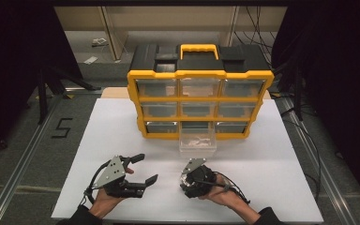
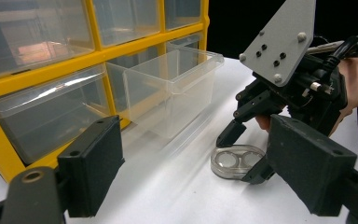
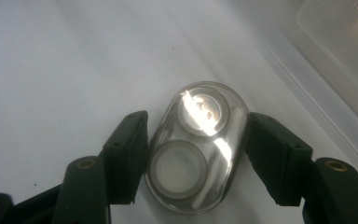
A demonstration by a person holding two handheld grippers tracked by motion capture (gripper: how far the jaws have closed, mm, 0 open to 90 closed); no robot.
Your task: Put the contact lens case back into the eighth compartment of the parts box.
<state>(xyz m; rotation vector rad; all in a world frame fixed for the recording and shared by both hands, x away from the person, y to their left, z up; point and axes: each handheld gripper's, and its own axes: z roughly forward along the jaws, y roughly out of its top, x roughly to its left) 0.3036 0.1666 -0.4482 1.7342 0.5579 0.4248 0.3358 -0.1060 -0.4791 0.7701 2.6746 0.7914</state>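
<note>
While the right gripper [image 1: 189, 174] points down at the bench [image 1: 272, 159] in the lower middle of the high view, its jaws stand either side of a small clear oval case [image 3: 196, 148] with two round wells. In the right gripper view the case lies flat on the white surface in the lower centre of the frame; the left jaw sits right against its side, and the right jaw is just at the opposite edge, though a firm press cannot be told. The jaws are partly open, about the width of the case.

From the left gripper view the case [image 2: 237, 161] shows at lower centre-right, resting on the bench beneath the right gripper [image 2: 244, 154], one jaw tip on each side of it.

At the lower left of the high view the left gripper [image 1: 143, 168] lies on its side in the person's hand, jaws spread wide and holding nothing.

Behind them a yellow and black drawer cabinet [image 1: 200, 75] fills the upper centre, with one clear drawer [image 1: 198, 143] pulled out from its bottom row, near the case. No brand or label on the cabinet or case is legible. On the floor at the left of the high view a dark mark [image 1: 62, 127] reads as "5".
</note>
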